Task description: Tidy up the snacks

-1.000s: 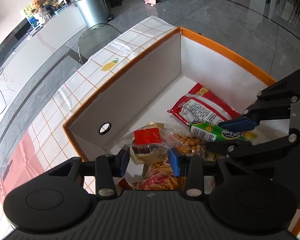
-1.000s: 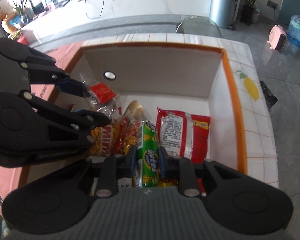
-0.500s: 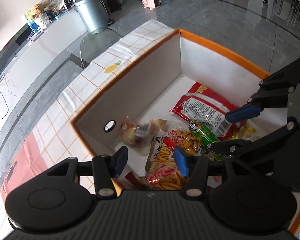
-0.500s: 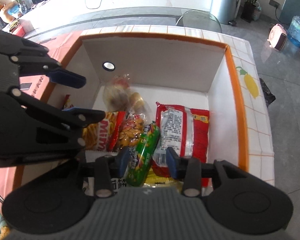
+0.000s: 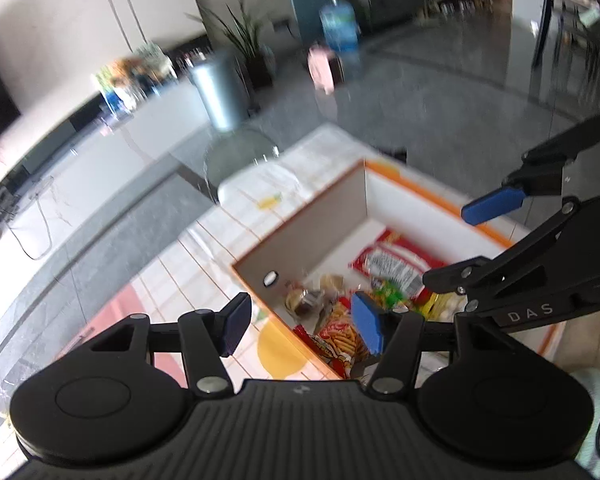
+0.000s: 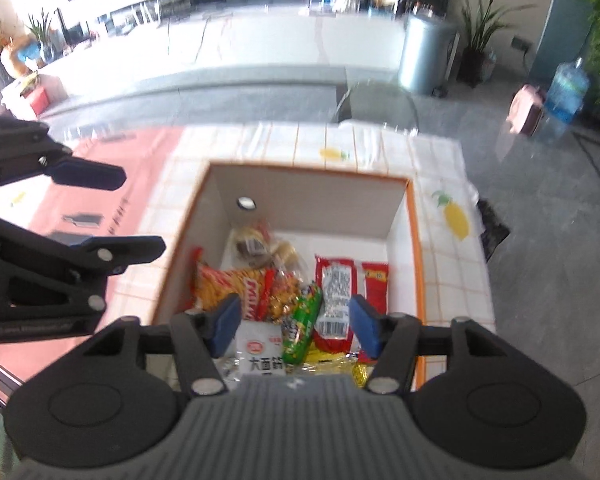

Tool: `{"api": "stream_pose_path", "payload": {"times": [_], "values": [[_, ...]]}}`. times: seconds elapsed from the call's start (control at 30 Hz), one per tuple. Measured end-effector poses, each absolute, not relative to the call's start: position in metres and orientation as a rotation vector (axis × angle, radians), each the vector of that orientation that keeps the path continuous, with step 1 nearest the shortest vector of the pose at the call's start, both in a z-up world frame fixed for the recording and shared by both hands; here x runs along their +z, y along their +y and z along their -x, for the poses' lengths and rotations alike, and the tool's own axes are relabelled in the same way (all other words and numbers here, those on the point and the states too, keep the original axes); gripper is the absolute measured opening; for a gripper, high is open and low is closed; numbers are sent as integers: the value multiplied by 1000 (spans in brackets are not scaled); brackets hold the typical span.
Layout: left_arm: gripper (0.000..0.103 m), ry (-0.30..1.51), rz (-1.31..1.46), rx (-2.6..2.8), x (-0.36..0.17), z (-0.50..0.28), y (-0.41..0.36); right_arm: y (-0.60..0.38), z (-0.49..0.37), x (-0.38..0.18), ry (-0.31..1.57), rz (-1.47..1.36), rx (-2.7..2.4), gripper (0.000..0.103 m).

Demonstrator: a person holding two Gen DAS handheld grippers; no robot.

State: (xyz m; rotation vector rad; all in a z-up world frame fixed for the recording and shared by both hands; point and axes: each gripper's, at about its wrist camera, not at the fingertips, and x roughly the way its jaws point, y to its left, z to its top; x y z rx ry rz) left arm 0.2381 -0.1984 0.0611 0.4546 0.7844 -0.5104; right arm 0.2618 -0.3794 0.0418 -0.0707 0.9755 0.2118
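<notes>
A white box with an orange rim (image 6: 416, 240) stands on the table and holds several snacks. Among them are a red packet (image 6: 336, 292), a green packet (image 6: 300, 328), an orange chips bag (image 6: 220, 284) and a clear-wrapped pastry (image 6: 256, 244). My right gripper (image 6: 296, 322) hangs above the box's near end, jaws opening, nothing between them. My left gripper (image 5: 300, 326) is raised over the box's left wall (image 5: 320, 232), jaws also opening and empty. Each gripper shows in the other's view: the left gripper (image 6: 116, 210) and the right gripper (image 5: 466, 240).
The table wears a tiled cloth with lemon prints (image 6: 456, 216) and a pink mat (image 6: 100, 184) left of the box. Beyond it are a glass chair back (image 6: 376, 104), a silver bin (image 6: 424, 56), a pink heater (image 6: 528, 108) and a water bottle (image 6: 568, 92).
Both grippers opened and rose out of the box. The left let go of the clear-wrapped pastry and the right let go of the green packet; both snacks now lie in the box.
</notes>
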Motion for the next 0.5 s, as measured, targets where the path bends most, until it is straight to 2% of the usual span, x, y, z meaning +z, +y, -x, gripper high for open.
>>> {"api": "stream_pose_path", "payload": {"times": [0.27, 0.5], "values": [[79, 610, -293, -474, 115, -160, -158, -361, -178, 98, 783, 41, 168, 71], [82, 505, -216, -402, 118, -94, -122, -343, -90, 112, 632, -14, 97, 72]]}}
